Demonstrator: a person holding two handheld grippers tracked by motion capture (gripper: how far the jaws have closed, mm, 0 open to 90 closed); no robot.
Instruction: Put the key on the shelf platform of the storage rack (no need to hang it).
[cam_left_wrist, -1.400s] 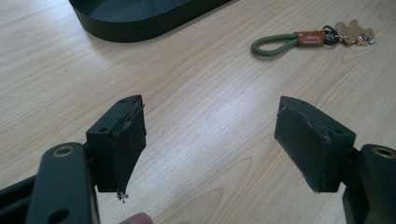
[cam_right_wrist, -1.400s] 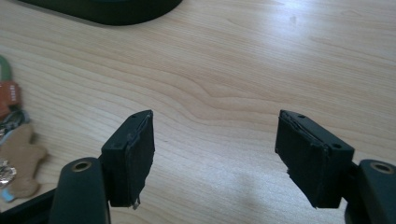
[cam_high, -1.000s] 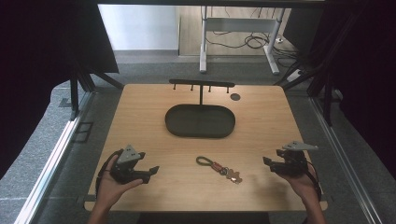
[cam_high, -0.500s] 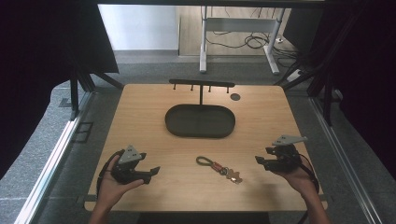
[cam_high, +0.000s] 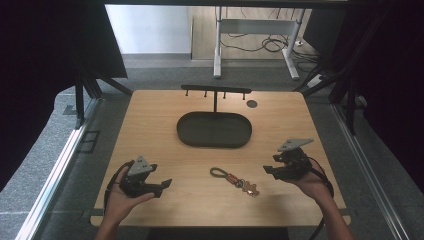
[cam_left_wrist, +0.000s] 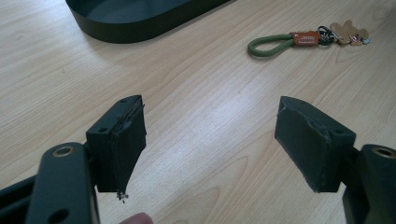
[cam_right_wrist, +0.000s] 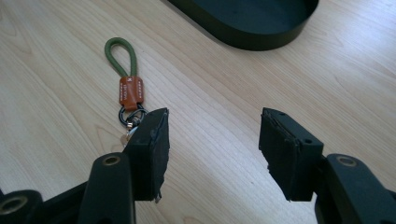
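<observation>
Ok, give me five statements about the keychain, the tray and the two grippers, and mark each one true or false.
1. The keychain lies on the table, outside the oval tray. True.
2. The right gripper is clamped on the keychain's green loop. False: nothing sits between its jaws, which have just been closing; the loop lies on the wood ahead of one of them.
3. The left gripper stands open with only bare wood between its jaws. True.
4. The tray holds a set of keys. False: nothing lies inside it.
5. A black rack with small pegs stands behind the tray. True.
</observation>
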